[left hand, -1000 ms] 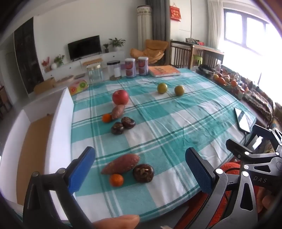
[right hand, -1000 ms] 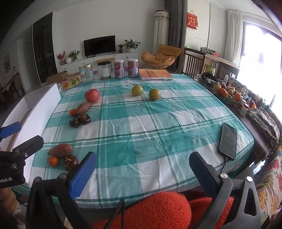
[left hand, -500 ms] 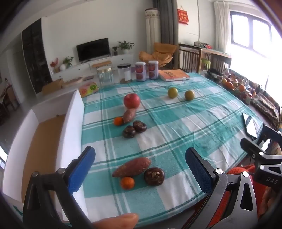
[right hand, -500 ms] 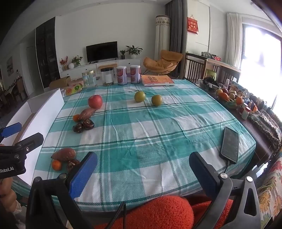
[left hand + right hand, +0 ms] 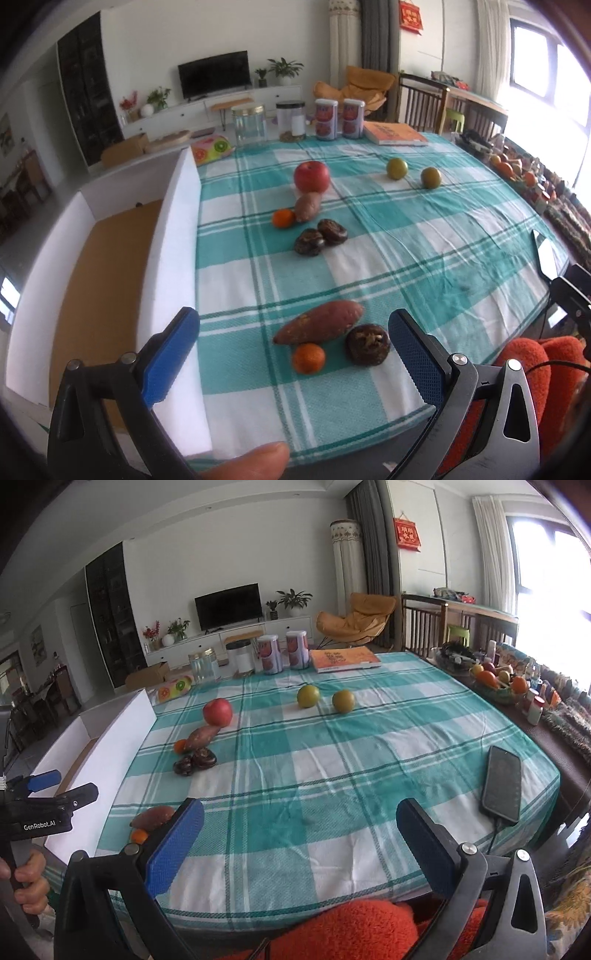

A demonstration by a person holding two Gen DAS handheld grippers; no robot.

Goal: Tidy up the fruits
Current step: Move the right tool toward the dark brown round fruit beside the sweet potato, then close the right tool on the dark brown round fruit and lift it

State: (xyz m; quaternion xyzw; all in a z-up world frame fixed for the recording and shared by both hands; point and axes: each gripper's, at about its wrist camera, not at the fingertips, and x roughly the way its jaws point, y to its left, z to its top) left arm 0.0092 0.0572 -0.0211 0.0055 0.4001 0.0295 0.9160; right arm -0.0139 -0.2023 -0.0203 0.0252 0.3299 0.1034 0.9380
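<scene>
On the teal checked tablecloth a near group lies in front of my open left gripper (image 5: 291,332): a long sweet potato (image 5: 319,322), a small orange (image 5: 308,357) and a dark brown round fruit (image 5: 368,344). Further back sit a red apple (image 5: 311,176), a smaller sweet potato (image 5: 307,206), another small orange (image 5: 283,218) and two dark fruits (image 5: 320,237). Two green-yellow fruits (image 5: 413,172) rest at the far right. My right gripper (image 5: 299,823) is open above the table's near edge, holding nothing. The apple (image 5: 217,711) and green fruits (image 5: 325,698) also show in the right wrist view.
A white box (image 5: 173,236) with a cardboard floor stands along the table's left edge. Jars and cans (image 5: 295,120) and an orange book (image 5: 395,133) line the far edge. A phone (image 5: 501,783) lies at the right. A fruit basket (image 5: 495,681) sits on a side ledge.
Both grippers have risen and tilted; the left one has moved closer to the near fruit group, which now lies between its fingertips in view. Nothing was grasped.
</scene>
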